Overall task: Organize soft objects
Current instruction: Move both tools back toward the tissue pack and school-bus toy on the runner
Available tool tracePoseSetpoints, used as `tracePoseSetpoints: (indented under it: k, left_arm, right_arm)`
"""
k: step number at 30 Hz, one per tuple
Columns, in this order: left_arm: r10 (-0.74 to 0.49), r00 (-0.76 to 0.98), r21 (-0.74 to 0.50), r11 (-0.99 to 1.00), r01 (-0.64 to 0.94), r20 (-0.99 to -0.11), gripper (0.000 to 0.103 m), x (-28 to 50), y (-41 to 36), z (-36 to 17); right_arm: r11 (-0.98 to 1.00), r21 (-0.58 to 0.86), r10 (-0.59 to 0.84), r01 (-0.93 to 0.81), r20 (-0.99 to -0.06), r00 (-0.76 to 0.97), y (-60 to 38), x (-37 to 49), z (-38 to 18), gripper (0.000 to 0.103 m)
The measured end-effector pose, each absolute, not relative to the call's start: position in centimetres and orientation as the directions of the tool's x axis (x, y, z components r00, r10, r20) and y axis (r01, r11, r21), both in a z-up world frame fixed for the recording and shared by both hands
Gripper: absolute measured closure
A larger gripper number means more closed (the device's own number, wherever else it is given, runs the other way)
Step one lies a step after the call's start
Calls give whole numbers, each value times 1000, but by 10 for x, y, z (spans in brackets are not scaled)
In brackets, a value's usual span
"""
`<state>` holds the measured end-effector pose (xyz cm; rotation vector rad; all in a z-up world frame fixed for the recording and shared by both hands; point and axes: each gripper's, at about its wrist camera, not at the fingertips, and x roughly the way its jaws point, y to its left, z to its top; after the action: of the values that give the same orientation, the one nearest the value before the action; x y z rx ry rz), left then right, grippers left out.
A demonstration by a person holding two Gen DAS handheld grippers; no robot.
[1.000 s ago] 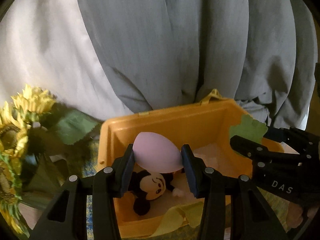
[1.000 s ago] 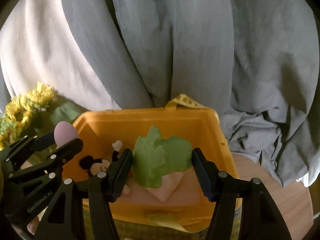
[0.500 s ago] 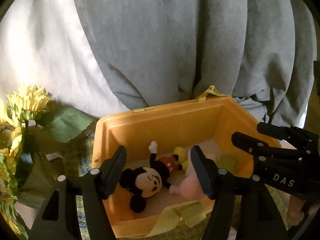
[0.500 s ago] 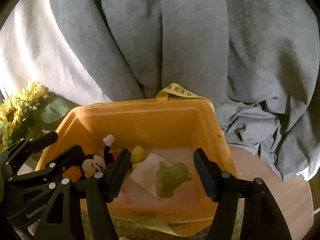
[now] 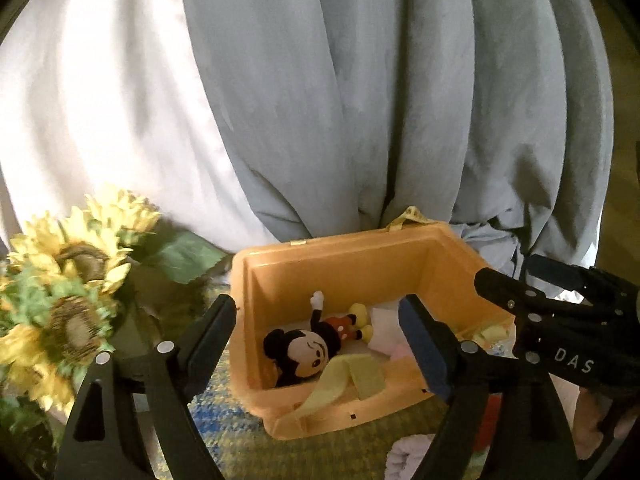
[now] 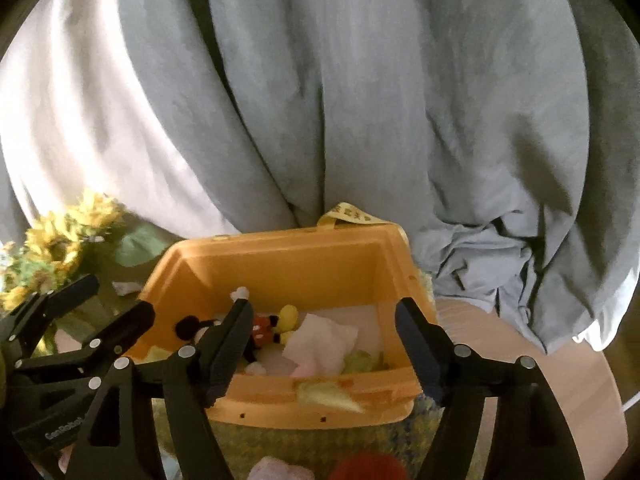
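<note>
An orange plastic bin (image 5: 344, 256) (image 6: 280, 268) stands in front of me. In it lie a Mickey Mouse plush (image 5: 308, 344) (image 6: 260, 330), a white-pink cloth (image 6: 320, 344), a pink soft piece (image 5: 396, 350) and a green soft toy (image 6: 362, 360). My left gripper (image 5: 316, 340) is open and empty above the bin's near left part. My right gripper (image 6: 324, 344) is open and empty above the bin's near edge; it also shows in the left wrist view (image 5: 552, 320). The left gripper shows in the right wrist view (image 6: 80, 320).
Grey and white curtains (image 5: 360, 100) hang right behind the bin. Artificial sunflowers (image 5: 68, 288) stand to its left. A yellow-green strap (image 5: 344, 380) hangs over the bin's near rim. A red soft thing (image 6: 368, 466) and a pink one (image 6: 276, 470) lie on the patterned mat nearer me.
Both grippers opened: the pink egg-shaped piece and the green toy dropped into the bin. Both grippers then pulled back and up from the bin.
</note>
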<state>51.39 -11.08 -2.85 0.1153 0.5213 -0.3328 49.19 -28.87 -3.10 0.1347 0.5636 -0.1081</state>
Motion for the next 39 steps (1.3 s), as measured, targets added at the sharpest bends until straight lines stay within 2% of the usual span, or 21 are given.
tracePoseSetpoints:
  k: [10,20,33,39]
  left_arm:
    - [-294,832,-2,943,333,-471,19,473,-90,-14]
    - [-305,843,-1,941,339,-442,19,428,-72,-15]
    - [-259,878,54,951,306,-403,18,380,-54,-27]
    - [-252,877,41,955,294,-409,18,362,-44,-40]
  right_arm:
    - [985,95,-80,143,-484,872,-270,447,-17,26]
    - [976,67,-165,208,-392,905,-254,393,-7,24]
    - [932,95,-297,350,-355,886,-244,328,-20,21]
    - [920,127,-298,370,-385,873,-237,309,-37,21]
